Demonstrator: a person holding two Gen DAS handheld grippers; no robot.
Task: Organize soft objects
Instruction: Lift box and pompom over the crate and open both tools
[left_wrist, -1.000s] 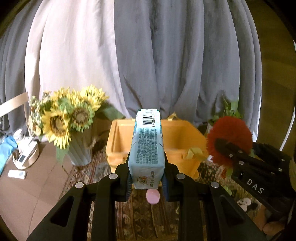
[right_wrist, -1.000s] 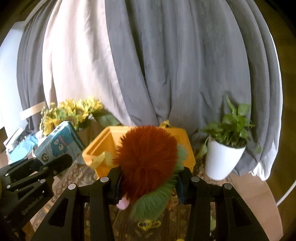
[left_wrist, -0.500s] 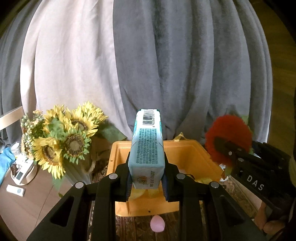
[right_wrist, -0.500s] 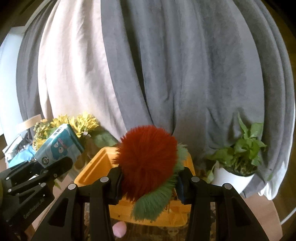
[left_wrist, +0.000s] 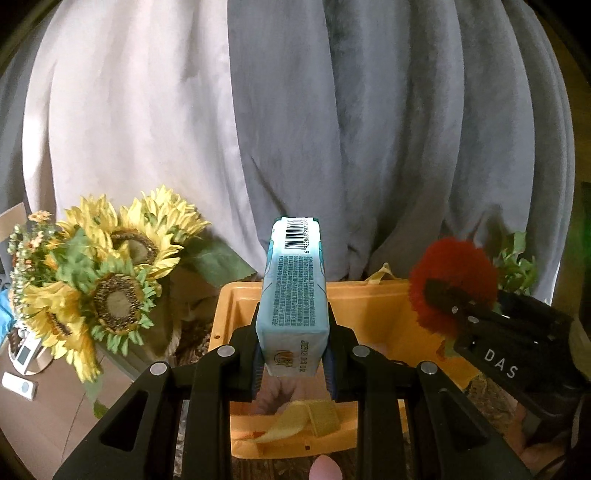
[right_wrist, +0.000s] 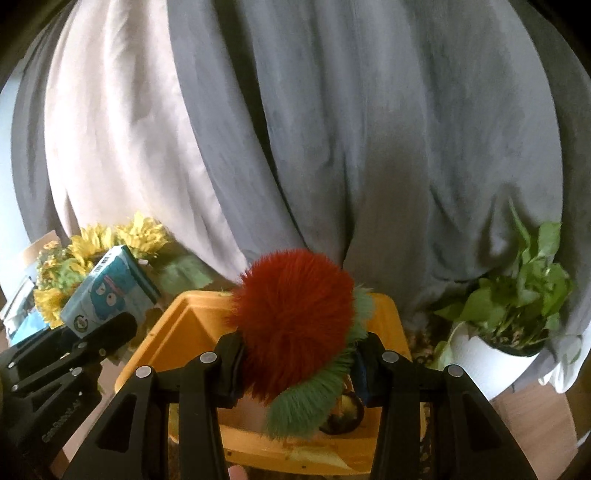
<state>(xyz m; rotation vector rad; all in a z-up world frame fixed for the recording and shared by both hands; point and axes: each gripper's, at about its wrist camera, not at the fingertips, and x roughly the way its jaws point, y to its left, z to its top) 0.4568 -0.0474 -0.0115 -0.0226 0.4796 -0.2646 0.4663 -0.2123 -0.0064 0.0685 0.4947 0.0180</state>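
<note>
Left tongs (left_wrist: 293, 354) pinching a light-blue plastic-wrapped tissue pack (left_wrist: 293, 295) by its lower sides, barcode end pointing up and away, held in the air above the near half of an open orange plastic bin (left_wrist: 369, 295). Right tongs (right_wrist: 295, 363) clamped on a shaggy red plush ball with a green fur fringe (right_wrist: 293, 321), likewise suspended over the bin, green fringe hanging below the fingers. From the left wrist view, right tongs (left_wrist: 439, 295) and plush (left_wrist: 454, 266) visible at the bin's right rim; from the right wrist view, left tongs (right_wrist: 107, 332) and tissue pack (right_wrist: 110, 291) at the bin's (right_wrist: 192, 325) left rim, cartoon face printed on the pack's side. Inside the bin: crumpled yellow soft pieces (left_wrist: 303, 417) and a pinkish item, partly hidden. Small pink rounded object (left_wrist: 325, 470) on the patterned cloth just in front of the bin. Bunch of artificial yellow sunflowers (left_wrist: 107, 280) left of the bin; leafy green plant in a white pot (right_wrist: 506, 332) to its right. Grey and pale-pink draped curtains (left_wrist: 369, 129) behind everything.
</note>
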